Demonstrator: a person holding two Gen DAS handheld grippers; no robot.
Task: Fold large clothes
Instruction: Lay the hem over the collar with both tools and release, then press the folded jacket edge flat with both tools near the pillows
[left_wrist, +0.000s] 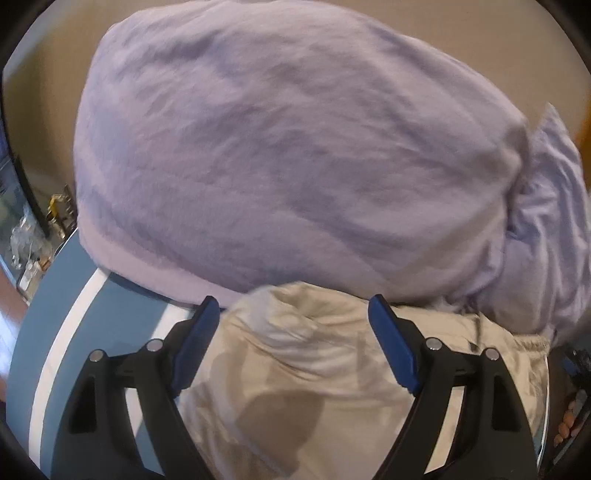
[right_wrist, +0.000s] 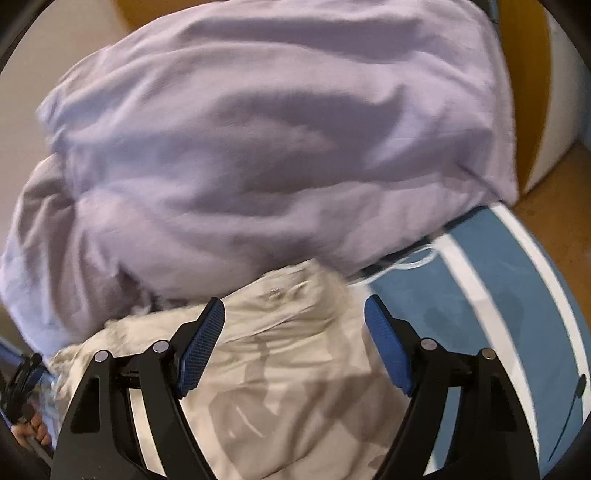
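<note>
Both-handed, left gripper (left_wrist: 291, 314) and right gripper (right_wrist: 295, 314) hover spread above beige garment (left_wrist: 295, 369).

A blue mat with white stripes (right_wrist: 491, 295) lies on a tan floor (left_wrist: 44, 110).

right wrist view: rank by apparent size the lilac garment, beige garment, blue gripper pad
1. Lilac fabric garment, fills most of the frame.
2. Crumpled beige fabric garment, partly hidden by the fingers.
3. Blue textured gripper pad, smallest despite being nearest.
</note>
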